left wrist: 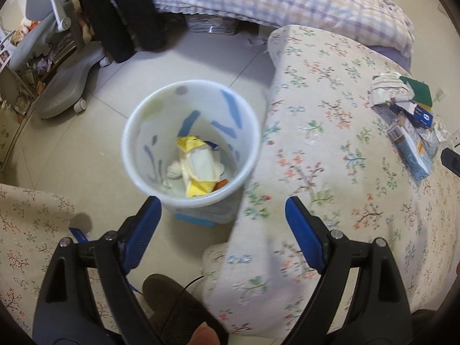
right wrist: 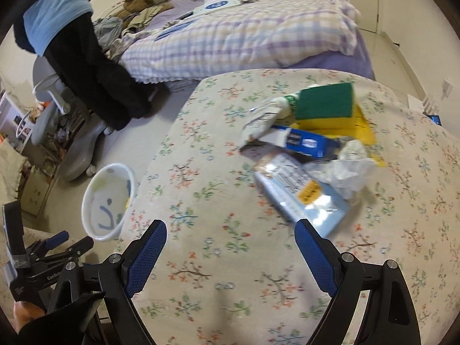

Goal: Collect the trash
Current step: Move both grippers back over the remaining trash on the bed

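left tongs (left wrist: 221, 204) agape, empty | right tongs (right wrist: 231, 227) agape, empty

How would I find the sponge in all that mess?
Look at the floral-covered table and the pile of trash near its far side. At the back of the pile sits the yellow block sponge with a dark green top, the only thick, soft-edged thing among flat packets and crumpled paper.

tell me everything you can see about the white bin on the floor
The white bin is a round, plastic-looking tub, upright on the pale tiled floor right beside the flower-patterned cover, though I cannot tell whether the two touch. Its inner wall shows blue strokes and pale green and grey spots, seemingly print showing through. It has no lid and is only partly filled: a yellow packet lies crumpled at the bottom with white wadded paper beside it. Neither gripper touches it.
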